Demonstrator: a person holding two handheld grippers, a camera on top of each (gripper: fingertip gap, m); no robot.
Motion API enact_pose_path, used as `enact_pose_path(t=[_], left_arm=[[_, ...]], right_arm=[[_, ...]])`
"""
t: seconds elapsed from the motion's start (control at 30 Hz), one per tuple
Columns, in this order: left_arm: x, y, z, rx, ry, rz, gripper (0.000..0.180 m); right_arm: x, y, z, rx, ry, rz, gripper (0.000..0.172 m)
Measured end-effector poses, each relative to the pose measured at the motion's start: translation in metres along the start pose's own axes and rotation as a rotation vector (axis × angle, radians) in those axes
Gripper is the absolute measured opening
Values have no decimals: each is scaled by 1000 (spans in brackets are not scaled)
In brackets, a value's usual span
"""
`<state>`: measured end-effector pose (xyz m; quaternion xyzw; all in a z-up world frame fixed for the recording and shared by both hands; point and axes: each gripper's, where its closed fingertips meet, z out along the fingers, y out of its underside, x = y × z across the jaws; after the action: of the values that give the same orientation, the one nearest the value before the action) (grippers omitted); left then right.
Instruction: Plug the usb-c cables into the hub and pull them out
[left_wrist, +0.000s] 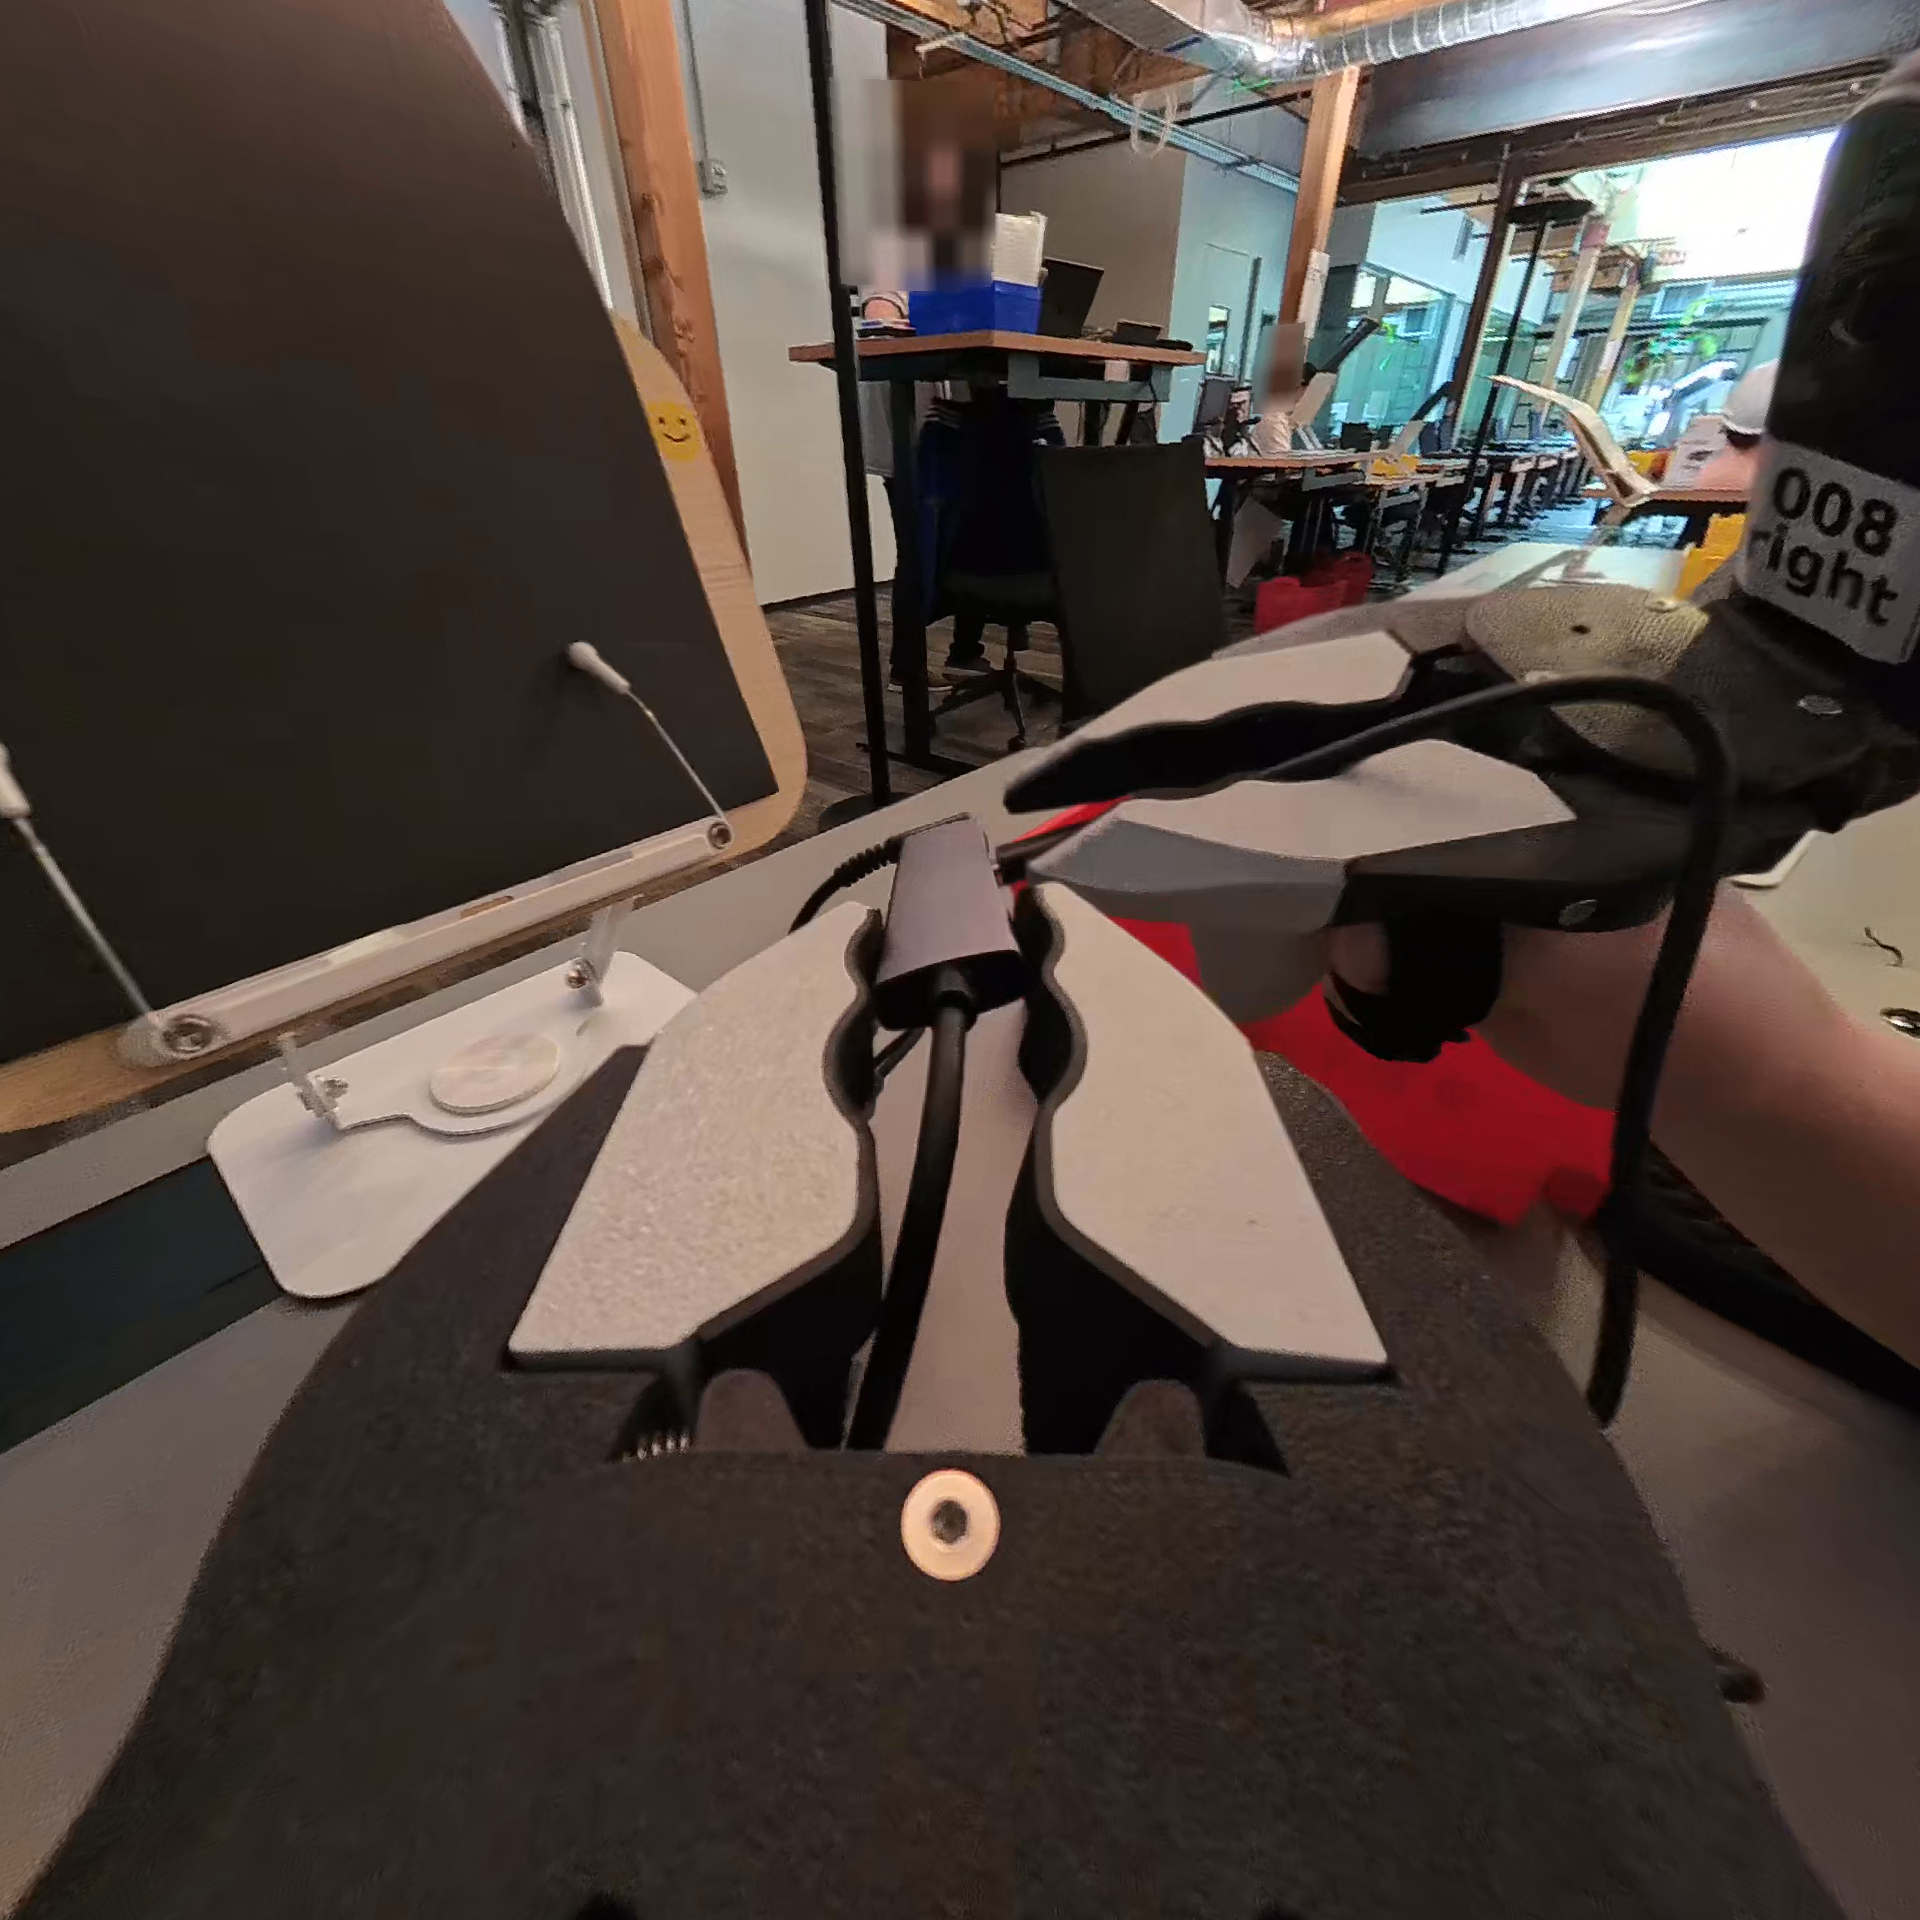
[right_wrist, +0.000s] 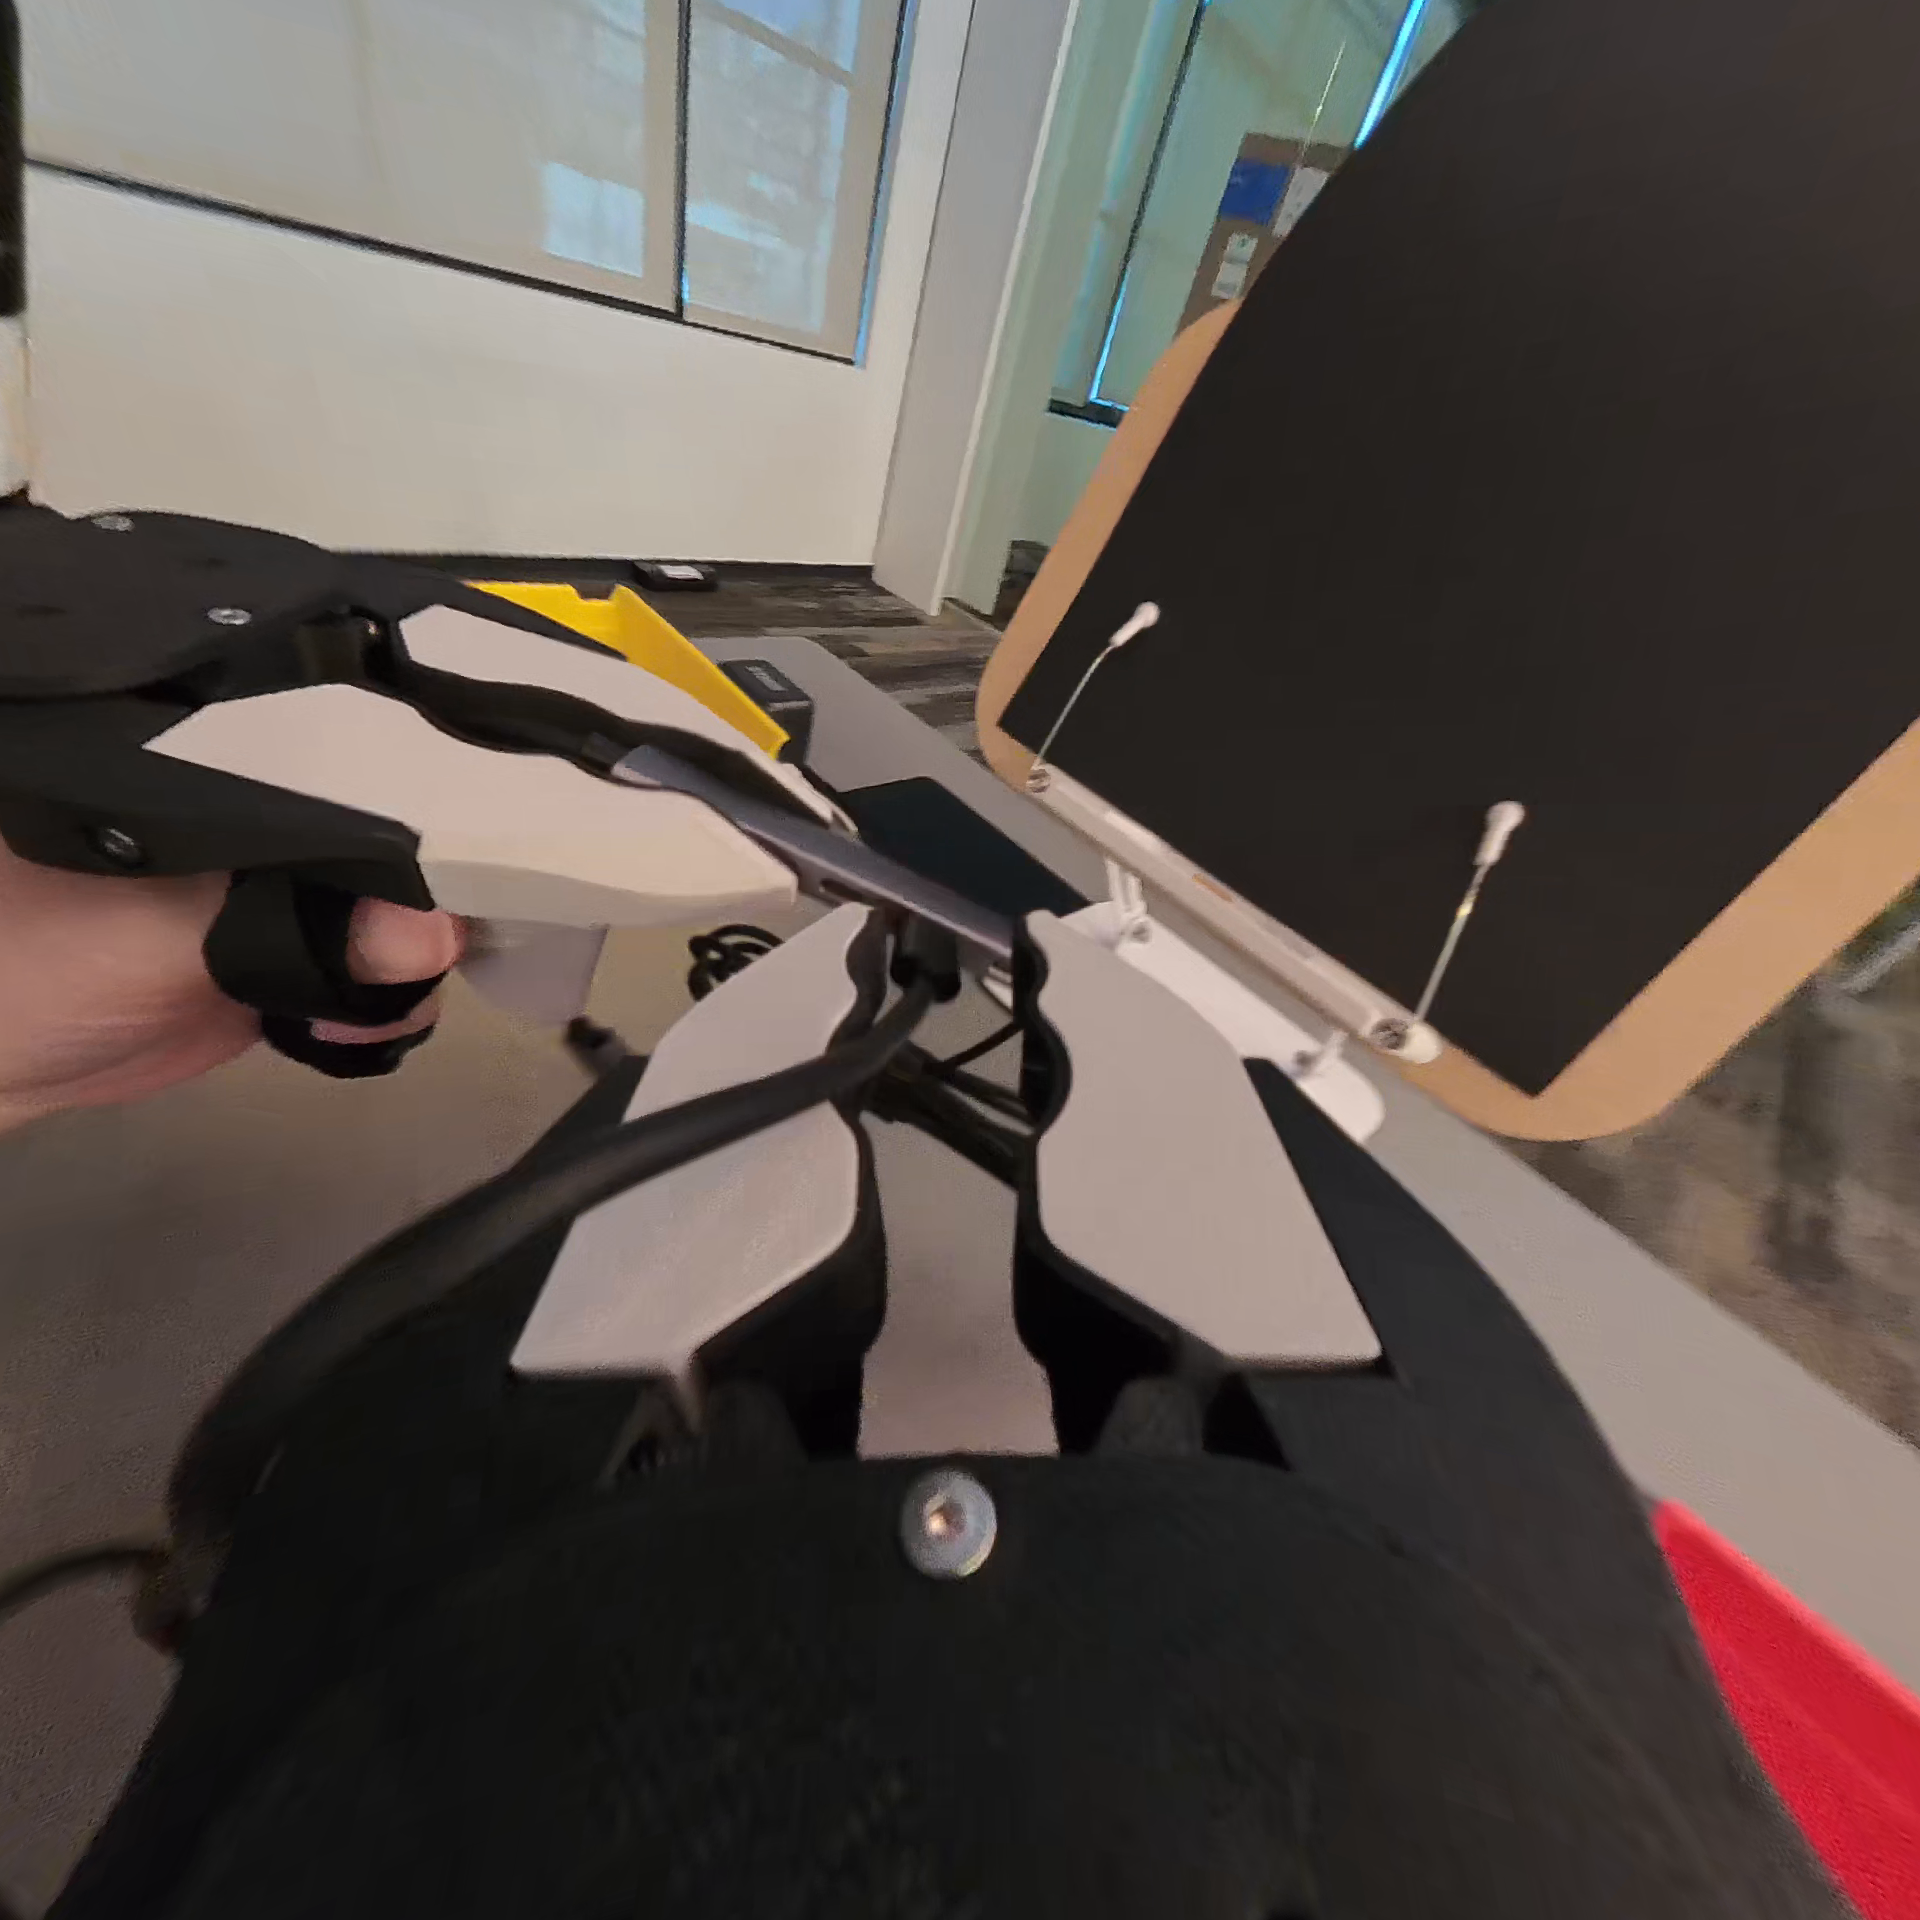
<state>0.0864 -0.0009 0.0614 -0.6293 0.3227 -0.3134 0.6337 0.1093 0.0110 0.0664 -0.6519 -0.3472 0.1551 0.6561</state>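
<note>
Just above the middle of the left wrist view, the left gripper (left_wrist: 948, 951) is clamped on the grey hub (left_wrist: 943, 914), both pads pressed to its sides. From the right of the frame the right gripper (left_wrist: 1023, 831) stands with fingers parted around the black cable (right_wrist: 727, 1112) plugged into the hub's side, not pinching it. A black board (left_wrist: 312, 520) fills the upper left.

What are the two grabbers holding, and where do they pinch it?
Left gripper pinches the grey hub by its long sides, near its cable end. Right gripper looks open; a black cable passes between its fingers.
</note>
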Motion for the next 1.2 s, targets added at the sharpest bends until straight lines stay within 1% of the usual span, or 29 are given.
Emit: enact_pose_path(t=[0.03,0.1,0.2,0.3,0.4,0.47,0.5,0.67,0.8,0.87,1.0,1.07,1.13,1.2], left_arm=[[-3,-1,-1,3,-7,-1,24],[-8,-1,-3,4,-27,1,24],[-11,-1,-4,3,-78,67,24],[-9,-5,-4,16,-121,154,24],[-5,-9,-5,35,-140,205,24],[-3,-11,-5,44,-153,227,24],[-3,-12,-5,49,-161,239,24],[3,-11,-4,53,-169,276,24],[4,-10,-3,62,-189,311,23],[6,-11,-1,77,-184,303,24],[11,-19,-1,130,-167,249,23],[14,-24,-1,146,-162,237,24],[15,-27,1,147,-177,227,27],[15,-26,3,144,-170,171,33]], right_arm=[[-1,2,2,0,-24,42,26],[-5,7,5,-7,-71,132,27],[-9,11,9,6,-117,257,25],[-9,10,10,41,-137,323,24],[-11,1,7,116,-167,366,23],[-9,-2,6,154,-156,376,22],[-9,-3,5,165,-152,372,18],[-5,-6,2,216,-95,314,15],[-4,-1,4,179,-107,320,13],[-3,-3,2,192,-106,316,13],[0,-13,-7,257,-11,148,12],[1,-19,-12,290,22,93,12],[3,-21,-16,310,36,73,12],[4,-22,-16,312,47,53,13]])
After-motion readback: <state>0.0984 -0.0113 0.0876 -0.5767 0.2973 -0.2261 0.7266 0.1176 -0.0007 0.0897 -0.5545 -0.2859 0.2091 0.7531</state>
